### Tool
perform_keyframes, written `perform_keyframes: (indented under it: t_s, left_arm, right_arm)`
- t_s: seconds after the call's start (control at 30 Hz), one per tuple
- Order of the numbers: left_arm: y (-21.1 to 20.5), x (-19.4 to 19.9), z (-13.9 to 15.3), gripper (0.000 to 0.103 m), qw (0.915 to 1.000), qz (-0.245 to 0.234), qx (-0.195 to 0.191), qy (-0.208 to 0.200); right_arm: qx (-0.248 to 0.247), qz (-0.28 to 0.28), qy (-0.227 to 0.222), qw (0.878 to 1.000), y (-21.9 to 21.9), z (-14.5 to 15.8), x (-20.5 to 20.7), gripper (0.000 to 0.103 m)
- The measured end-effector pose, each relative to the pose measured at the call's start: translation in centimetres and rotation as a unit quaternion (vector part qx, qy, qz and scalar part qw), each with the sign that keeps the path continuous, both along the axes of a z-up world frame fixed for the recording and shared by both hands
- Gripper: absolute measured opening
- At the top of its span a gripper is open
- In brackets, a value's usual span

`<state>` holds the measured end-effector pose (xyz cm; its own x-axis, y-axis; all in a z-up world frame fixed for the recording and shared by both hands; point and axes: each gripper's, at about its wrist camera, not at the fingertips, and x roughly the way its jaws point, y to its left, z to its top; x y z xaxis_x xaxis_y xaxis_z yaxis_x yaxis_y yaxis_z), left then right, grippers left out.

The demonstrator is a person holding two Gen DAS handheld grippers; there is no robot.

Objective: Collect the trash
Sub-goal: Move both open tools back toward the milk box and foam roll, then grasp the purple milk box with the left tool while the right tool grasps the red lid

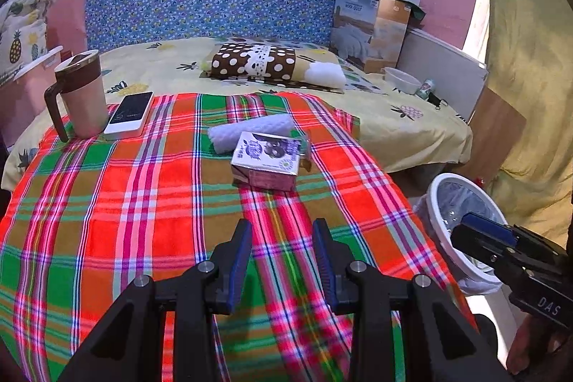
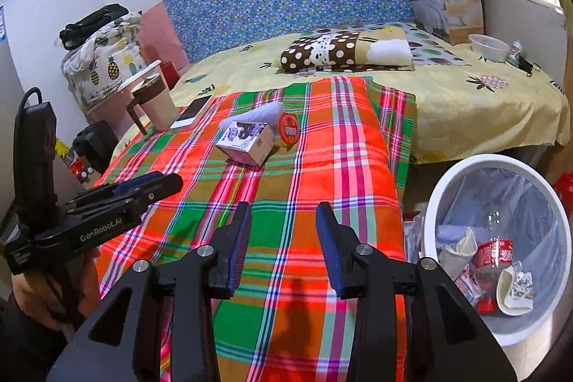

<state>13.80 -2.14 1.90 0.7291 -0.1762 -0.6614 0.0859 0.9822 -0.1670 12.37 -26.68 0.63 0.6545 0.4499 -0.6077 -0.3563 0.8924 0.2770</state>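
Observation:
A small purple-and-white carton (image 1: pixel 266 160) lies on the plaid cloth (image 1: pixel 143 203), with a white rolled wrapper (image 1: pixel 247 131) behind it. In the right wrist view the carton (image 2: pixel 247 142) has a red round lid (image 2: pixel 288 128) beside it. A white trash bin (image 2: pixel 497 246) with a clear liner stands right of the bed and holds a bottle and crumpled papers; its rim shows in the left wrist view (image 1: pixel 440 224). My left gripper (image 1: pixel 283 224) is open and empty above the cloth, short of the carton. My right gripper (image 2: pixel 283 208) is open and empty, left of the bin.
A lidded mug (image 1: pixel 80 95) and a phone (image 1: pixel 130 111) sit at the cloth's far left. A polka-dot pillow (image 1: pixel 254 61), a quilt box (image 1: pixel 369 27) and a white bowl (image 1: pixel 401 79) lie further back on the bed. A curtain (image 1: pixel 530 77) hangs at right.

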Motion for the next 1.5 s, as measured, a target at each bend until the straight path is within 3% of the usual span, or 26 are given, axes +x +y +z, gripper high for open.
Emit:
perform_keyframes:
  t_s: [0.07, 0.1, 0.27, 0.57, 0.73, 0.87, 1.1, 1.27, 1.37, 1.5]
  left_arm:
    - [0.3, 0.9, -0.2, 0.040, 1.0000, -0.001, 0.000, 0.001]
    - [0.6, 1.5, -0.4, 0.044, 1.0000, 0.000, -0.002, 0.002]
    - [1.2, 4.0, -0.8, 0.046, 1.0000, -0.003, -0.002, 0.003]
    - [0.0, 8.7, -1.8, 0.060, 0.9998, -0.018, 0.007, 0.010]
    - [-1.7, 10.3, -2.9, 0.064, 0.9990, -0.016, 0.042, 0.009]
    - [-1.6, 11.0, -4.2, 0.065, 0.9957, 0.013, 0.089, 0.019]
    - [3.6, 9.5, -4.3, 0.065, 0.9909, 0.080, 0.104, 0.030]
    - [8.4, 8.2, -3.4, 0.065, 0.9898, 0.130, 0.047, 0.033]
    - [7.8, 7.9, -2.5, 0.065, 0.9932, 0.113, 0.021, 0.020]
    - [4.9, 9.8, -2.4, 0.066, 0.9962, 0.082, 0.023, 0.016]
  right_arm:
    - [0.002, 0.000, 0.003, 1.000, -0.1, -0.1, 0.6, 0.059]
    - [0.003, 0.000, 0.004, 1.000, -0.1, -0.1, 0.8, 0.060]
    - [-0.001, 0.002, 0.006, 1.000, 0.1, -0.3, 1.9, 0.059]
    - [-0.004, 0.010, 0.015, 1.000, 0.5, -0.8, 3.8, 0.059]
    - [-0.001, 0.008, 0.022, 1.000, 0.2, -1.2, 4.4, 0.060]
    - [0.003, 0.007, 0.027, 1.000, 0.1, -1.5, 4.7, 0.060]
    - [0.004, 0.016, 0.024, 1.000, 0.6, -1.3, 4.6, 0.060]
    - [0.003, 0.026, 0.019, 0.999, 1.1, -1.1, 5.1, 0.060]
    - [-0.002, 0.033, 0.015, 0.999, 1.6, -0.9, 5.6, 0.060]
    - [-0.008, 0.035, 0.013, 0.999, 1.7, -0.9, 6.3, 0.060]
